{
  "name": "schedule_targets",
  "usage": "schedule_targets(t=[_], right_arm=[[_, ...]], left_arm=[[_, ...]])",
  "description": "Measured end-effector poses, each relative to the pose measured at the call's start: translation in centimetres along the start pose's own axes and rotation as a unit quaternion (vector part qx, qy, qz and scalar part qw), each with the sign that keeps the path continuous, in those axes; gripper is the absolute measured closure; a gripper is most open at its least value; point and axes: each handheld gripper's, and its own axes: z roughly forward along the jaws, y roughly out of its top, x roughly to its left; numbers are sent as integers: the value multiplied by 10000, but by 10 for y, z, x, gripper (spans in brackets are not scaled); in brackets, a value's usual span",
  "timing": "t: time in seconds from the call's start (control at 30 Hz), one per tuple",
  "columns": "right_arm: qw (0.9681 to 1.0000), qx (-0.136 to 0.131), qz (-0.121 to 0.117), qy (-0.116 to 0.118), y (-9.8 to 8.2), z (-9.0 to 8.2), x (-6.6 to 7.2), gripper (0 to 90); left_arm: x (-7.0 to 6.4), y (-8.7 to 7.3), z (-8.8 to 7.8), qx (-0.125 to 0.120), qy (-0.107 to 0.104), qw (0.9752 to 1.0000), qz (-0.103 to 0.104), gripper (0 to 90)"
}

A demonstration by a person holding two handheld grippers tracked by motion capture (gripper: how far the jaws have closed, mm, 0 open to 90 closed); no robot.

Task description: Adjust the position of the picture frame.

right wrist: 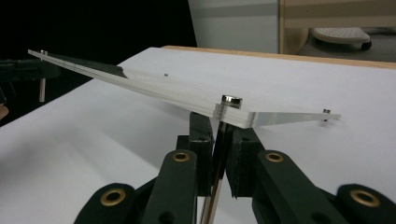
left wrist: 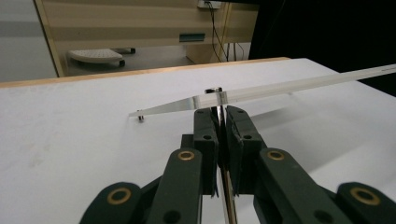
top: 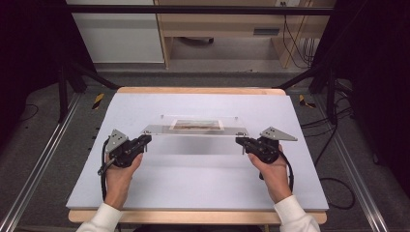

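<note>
Acrylic frame (top: pixel 196 126): clear two-sheet panel with a picture sandwiched inside, mid-table, near edge lifted off the white tabletop (top: pixel 193 179)
Left gripper (top: pixel 145 140): at 9 o'clock of the frame – jaws pinched on the near-left corner standoff post (left wrist: pixel 219 116)
Right gripper (top: pixel 240 141): at 3 o'clock – jaws clamped on the near-right corner post (right wrist: pixel 223 122)
Far corner posts: appear to rest on the tabletop

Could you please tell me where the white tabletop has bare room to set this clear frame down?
Bare white board lies between both hands and the near edge, and beyond the clear frame toward the far wooden edge. It is crowded where each claw grips a frame leg.
</note>
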Motion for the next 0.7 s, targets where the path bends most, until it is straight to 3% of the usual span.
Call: schedule_targets(t=[0.4,0.7], right_arm=[[9998,175,-26,-109,-22,-1,4,832],[9993,343,-141,2,-31,1,5,836]], left_arm=[[-1,-10,-4,344,-84,9993,109,832],[-1,-19,-7,548,-83,9984,111,834]])
